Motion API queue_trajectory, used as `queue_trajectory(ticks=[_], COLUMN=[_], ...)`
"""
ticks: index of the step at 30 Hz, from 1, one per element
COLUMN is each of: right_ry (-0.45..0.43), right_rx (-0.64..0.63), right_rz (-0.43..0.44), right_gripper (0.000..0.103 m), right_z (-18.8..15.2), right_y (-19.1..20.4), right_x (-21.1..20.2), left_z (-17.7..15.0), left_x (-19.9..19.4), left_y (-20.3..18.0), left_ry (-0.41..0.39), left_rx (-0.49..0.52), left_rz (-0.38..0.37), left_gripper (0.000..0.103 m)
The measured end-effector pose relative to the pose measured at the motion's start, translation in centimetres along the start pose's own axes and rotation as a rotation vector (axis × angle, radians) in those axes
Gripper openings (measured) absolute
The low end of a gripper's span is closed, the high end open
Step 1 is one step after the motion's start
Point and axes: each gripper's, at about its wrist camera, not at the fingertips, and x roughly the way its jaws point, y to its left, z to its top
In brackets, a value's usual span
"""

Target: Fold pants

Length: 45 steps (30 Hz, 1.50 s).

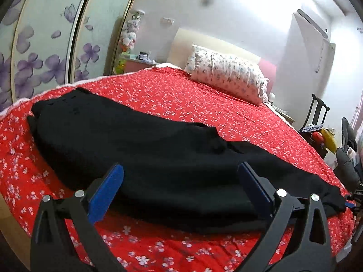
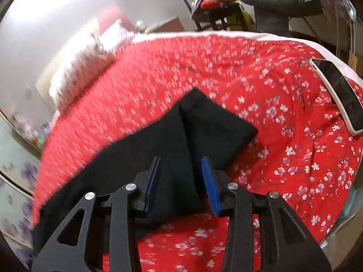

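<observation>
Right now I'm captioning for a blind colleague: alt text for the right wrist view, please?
Black pants lie on a red floral bedspread, their end seen between the right gripper's parted blue pads, not clamped. A phone rests at the bed's right edge; a pillow lies at upper left.

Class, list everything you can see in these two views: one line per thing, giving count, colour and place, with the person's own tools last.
pants: one, black, lying along the near part of the bedspread
bedspread: one, red with white flowers, covering the bed
pillow: one, white floral, at the head of the bed
phone: one, dark screen with pale case, at the bedspread's right edge
chair: one, dark, beside the bed, piled with things
wardrobe doors: pale with purple flowers, left of the bed
left tongs: black with blue pads, open over the pants
right tongs: black with blue pads, open, astride a pants fold
</observation>
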Motion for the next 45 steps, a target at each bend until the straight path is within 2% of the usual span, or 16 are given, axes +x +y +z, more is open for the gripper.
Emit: queue_trajectory(ticks=[5,10,12,13,15,17,23,26,28,31,33,36,38,40,43,45], right_ry=[0.037,0.054,0.052,0.056,0.05,0.014,-0.234,-0.283,-0.282,-0.143,-0.07,-0.094,-0.109,-0.134,-0.226,-0.246], right_rx=[-0.096,-0.292,-0.33,-0.336,-0.367,-0.409,-0.371,-0.339,-0.335,-0.302,-0.311,-0.368,-0.296,-0.194,-0.009,0.097], right_rz=[-0.095,-0.158,-0.165,-0.148,-0.125,-0.135,-0.247,-0.271,-0.318,-0.362,-0.379,-0.414,-0.393,-0.39,-0.271,-0.112], right_gripper=[0.04,0.034,0.025,0.015,0.008,0.006,0.005,0.005,0.005,0.005,0.006,0.017,0.049,0.059,0.059,0.058], right_z=[-2.1,-4.0,-4.2,-4.2,-4.5,-4.2,-0.6,1.1,1.5,1.3,0.7,0.5,0.9,1.4,1.9,1.7], right_y=[1.5,4.2,4.5,4.6,5.2,5.9,5.6,4.6,4.1,2.3,1.6,2.5,1.8,0.7,-1.2,-2.5], right_x=[1.1,0.8,0.7,0.5,0.0,-0.5,-3.6,-3.7,-2.9,0.6,2.5,2.0,0.9,-0.7,-4.5,-6.4], left_z=[-0.1,0.0,-0.1,-0.1,-0.1,-0.1,-0.2,-0.1,0.0,0.1,0.1,0.2,0.2,0.3,0.2,0.2], left_x=[0.5,0.9,1.0,1.0,1.1,1.1,1.3,1.5,1.5,1.5,1.7,1.8,1.7,1.7,1.5,1.5], left_y=[1.0,2.3,2.3,2.3,2.3,2.2,1.9,1.9,1.9,1.9,2.0,2.1,2.2,2.2,2.6,2.8], left_ry=[0.026,0.039,0.044,0.046,0.045,0.045,0.034,0.03,0.026,0.017,0.021,0.026,0.026,0.026,0.024,0.027], left_rx=[-0.052,-0.1,-0.106,-0.104,-0.098,-0.093,-0.079,-0.074,-0.077,-0.08,-0.084,-0.086,-0.086,-0.086,-0.094,-0.105], left_rz=[0.007,0.013,0.016,0.019,0.024,0.029,0.029,0.034,0.032,0.032,0.03,0.027,0.026,0.026,0.028,0.029], left_gripper=[0.101,0.101,0.101,0.101,0.101,0.101,0.101,0.101,0.101,0.101,0.101,0.101,0.101,0.101,0.101,0.101])
